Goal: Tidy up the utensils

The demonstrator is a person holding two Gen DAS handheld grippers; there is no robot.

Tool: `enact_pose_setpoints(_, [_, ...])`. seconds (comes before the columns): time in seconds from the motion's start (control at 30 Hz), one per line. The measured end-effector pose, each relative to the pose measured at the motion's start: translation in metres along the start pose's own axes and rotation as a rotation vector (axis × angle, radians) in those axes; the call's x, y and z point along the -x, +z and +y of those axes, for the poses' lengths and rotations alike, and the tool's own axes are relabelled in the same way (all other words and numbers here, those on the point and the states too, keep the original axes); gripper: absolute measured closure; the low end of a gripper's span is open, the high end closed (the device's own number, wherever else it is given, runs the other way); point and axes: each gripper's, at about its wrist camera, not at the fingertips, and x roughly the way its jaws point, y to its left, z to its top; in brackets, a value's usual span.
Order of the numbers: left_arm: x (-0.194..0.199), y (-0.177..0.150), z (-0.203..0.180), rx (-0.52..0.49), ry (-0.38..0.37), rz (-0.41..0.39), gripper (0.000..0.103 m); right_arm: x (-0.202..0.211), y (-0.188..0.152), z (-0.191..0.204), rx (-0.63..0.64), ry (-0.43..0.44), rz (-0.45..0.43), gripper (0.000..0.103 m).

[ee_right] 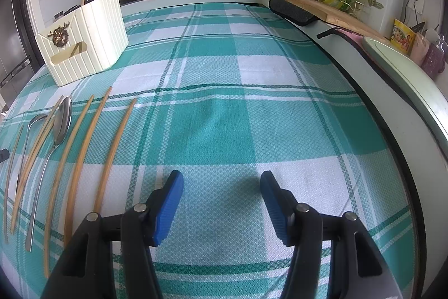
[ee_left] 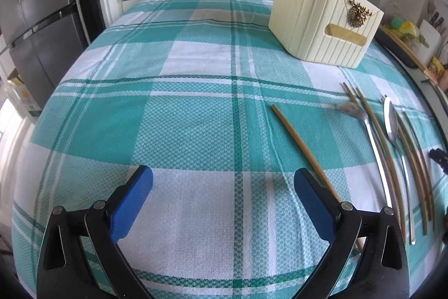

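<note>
Both my tools, left tool (ee_left: 222, 181) and right tool (ee_right: 221, 185), gape empty over the table (ee_right: 252, 74); chopsticks (ee_right: 81, 142) and spoons (ee_right: 61, 119) lie lower left, touching, so I'd likely pinch two, or miss the cream holder (ee_right: 84, 41) upper left.

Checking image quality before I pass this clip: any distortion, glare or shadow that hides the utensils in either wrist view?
Left wrist: strong fisheye bends the chopsticks and spoons; still sharp. Right wrist: same curvature, soft shadow on the tablecloth ahead of the right gripper, daylight glare along the counter edge; nothing hidden.
</note>
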Motion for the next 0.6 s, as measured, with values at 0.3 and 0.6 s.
enact_pose_setpoints(0.3, [-0.0005,0.0002,-0.0010,-0.003,0.001,0.002,0.002,-0.0002,0.0001,0.0001,0.001,-0.002,0.000,0.044])
enact_pose_setpoints(0.6, [-0.0004,0.0001,-0.0008,0.001,-0.004,0.000,0.001,0.0002,-0.0003,-0.0004,-0.002,0.000,-0.001,0.044])
